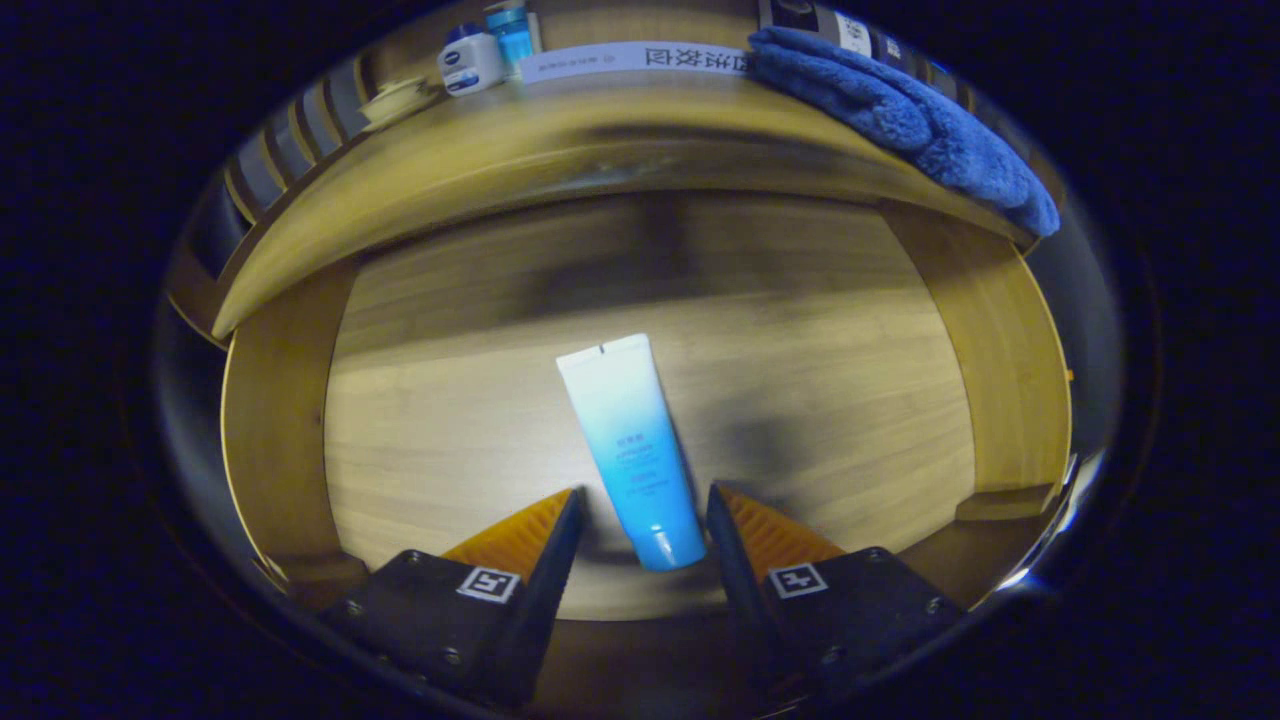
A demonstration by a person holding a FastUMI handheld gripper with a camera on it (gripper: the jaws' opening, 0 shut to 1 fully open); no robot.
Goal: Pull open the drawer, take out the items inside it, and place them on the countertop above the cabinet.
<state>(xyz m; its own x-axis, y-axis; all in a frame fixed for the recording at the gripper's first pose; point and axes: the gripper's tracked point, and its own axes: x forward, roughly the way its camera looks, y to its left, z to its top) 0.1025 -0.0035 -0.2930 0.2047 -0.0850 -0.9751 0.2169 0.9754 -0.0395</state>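
Fingers (560, 530) of the hand-held gripper (645, 505) were held spread apart above the open drawer (290, 420), with a clear gap left between them. Nothing was clamped. Within that gap the capped lower end of a tube (632, 450) was seen, lying flat on the drawer's wooden floor; whether either finger touched it could not be told, though a narrow strip of wood was visible on each side of the cap. The tube was laid lengthwise, nearly in line with the fingers and slightly tilted, its white crimped end pointed away from the gripper and its blue cap end nearest to it. A white-to-blue fade was carried along its body, and small print was noted that could not be read.

Around the tube the drawer floor was bordered by wooden side walls to the left and right. Beyond the drawer, the countertop (560, 150) was seen curving across the cabinet's top. On it, towards the left, a small white and blue bottle (470, 60) was stood upright, with a taller blue bottle (510, 32) just beside it, and a pale shallow dish (398, 100) was set nearer the left edge. A white printed strip (630, 60) was laid along the back. To the right, a blue towel (910, 120) was draped over the countertop's edge.
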